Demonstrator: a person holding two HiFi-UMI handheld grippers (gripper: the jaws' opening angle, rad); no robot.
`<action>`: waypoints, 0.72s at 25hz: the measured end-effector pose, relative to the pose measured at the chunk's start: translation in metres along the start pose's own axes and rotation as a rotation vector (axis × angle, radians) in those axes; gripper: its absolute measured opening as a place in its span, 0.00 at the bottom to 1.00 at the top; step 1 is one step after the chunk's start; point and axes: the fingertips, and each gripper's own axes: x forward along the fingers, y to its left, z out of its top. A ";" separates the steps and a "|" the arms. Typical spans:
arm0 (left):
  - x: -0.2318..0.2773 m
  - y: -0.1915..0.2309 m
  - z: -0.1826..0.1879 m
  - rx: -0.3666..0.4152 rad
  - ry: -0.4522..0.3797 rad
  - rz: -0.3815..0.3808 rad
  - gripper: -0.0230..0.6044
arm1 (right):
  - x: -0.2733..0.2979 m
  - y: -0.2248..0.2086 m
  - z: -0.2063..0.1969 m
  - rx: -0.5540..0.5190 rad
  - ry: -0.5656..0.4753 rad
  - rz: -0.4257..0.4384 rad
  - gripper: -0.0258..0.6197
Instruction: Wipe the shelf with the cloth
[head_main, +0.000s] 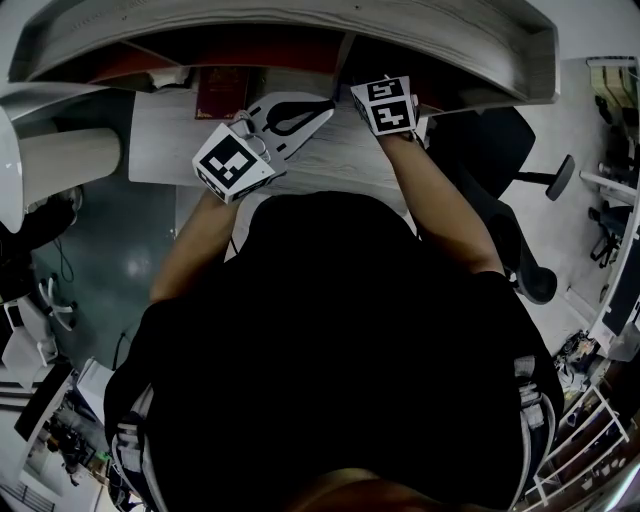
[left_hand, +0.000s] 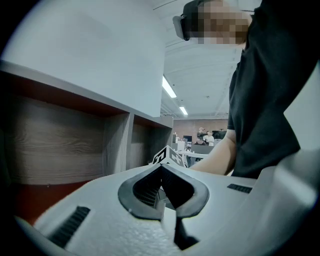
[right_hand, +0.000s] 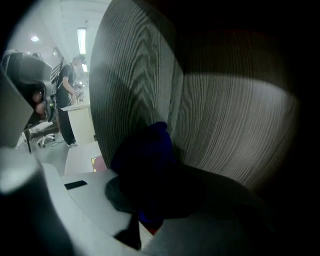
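A dark blue cloth (right_hand: 144, 159) is bunched between the jaws of my right gripper (right_hand: 150, 200), which is shut on it. The cloth presses against a grey wood-grain panel of the shelf (right_hand: 225, 125). In the head view only the right gripper's marker cube (head_main: 385, 103) shows, and its jaws and the cloth are hidden under the shelf's top (head_main: 300, 30). My left gripper (head_main: 322, 106) hovers over the grey desk (head_main: 340, 160) in front of the shelf. Its jaws (left_hand: 161, 175) are shut with nothing between them.
A red book (head_main: 220, 92) lies at the shelf's mouth on the left. Shelf compartments with upright dividers (left_hand: 127, 145) run along the left gripper's side. A black office chair (head_main: 520, 150) stands to the right, and a white cylinder (head_main: 70, 155) to the left.
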 end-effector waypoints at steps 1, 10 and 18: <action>0.000 0.001 0.000 0.001 -0.003 -0.001 0.06 | 0.000 0.000 0.000 0.001 0.004 -0.003 0.14; 0.002 0.000 -0.003 0.013 0.005 -0.039 0.06 | 0.001 -0.009 -0.006 -0.071 0.032 -0.052 0.14; 0.013 -0.009 -0.007 0.015 0.024 -0.102 0.06 | -0.015 -0.036 -0.024 -0.068 0.094 -0.142 0.14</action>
